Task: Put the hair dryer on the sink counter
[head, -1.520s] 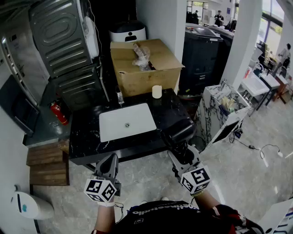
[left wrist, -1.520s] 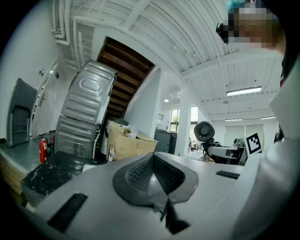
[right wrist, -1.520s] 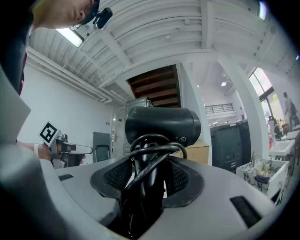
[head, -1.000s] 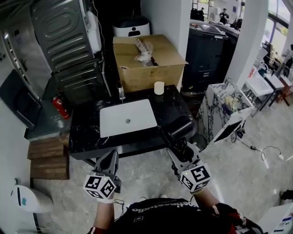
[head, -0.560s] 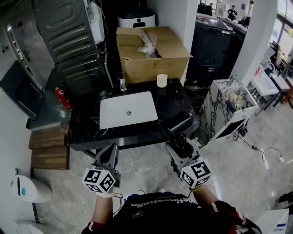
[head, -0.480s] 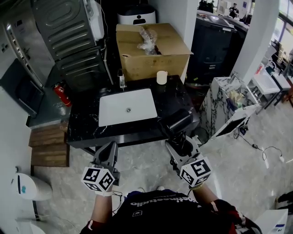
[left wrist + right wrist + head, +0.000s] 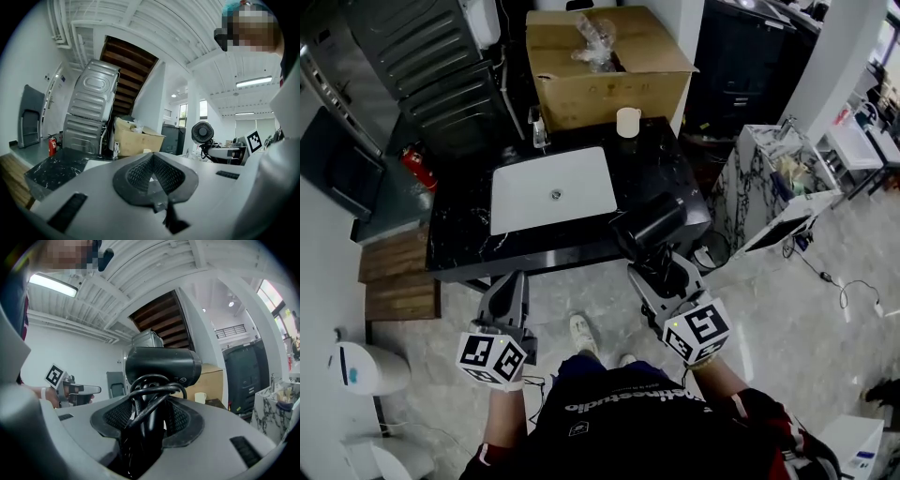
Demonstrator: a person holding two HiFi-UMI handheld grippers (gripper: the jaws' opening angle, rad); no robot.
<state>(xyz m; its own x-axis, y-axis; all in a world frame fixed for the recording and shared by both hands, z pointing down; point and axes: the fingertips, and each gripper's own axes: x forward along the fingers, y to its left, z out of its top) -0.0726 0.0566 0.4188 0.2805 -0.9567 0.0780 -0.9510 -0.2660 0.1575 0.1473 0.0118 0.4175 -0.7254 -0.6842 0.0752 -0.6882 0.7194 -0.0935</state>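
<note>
A black hair dryer (image 7: 649,223) with its cord wound round the handle stands upright in my right gripper (image 7: 661,272), which is shut on the handle. The barrel hangs over the front right edge of the black marble sink counter (image 7: 661,173). In the right gripper view the hair dryer (image 7: 161,365) fills the space between the pads (image 7: 185,416). My left gripper (image 7: 510,286) hangs lower left, in front of the counter, shut and empty. A white basin (image 7: 553,187) is set in the counter.
A white cup (image 7: 627,121) and a small tap (image 7: 537,127) stand at the counter's back edge. Behind them sits an open cardboard box (image 7: 605,56). A marble-patterned cabinet (image 7: 769,202) stands right, wooden steps (image 7: 394,286) and a white bin (image 7: 358,367) left.
The counter has come closer below me. The hair dryer has moved up and forward over the counter's front edge, still held by the right gripper. The left gripper stays shut.
</note>
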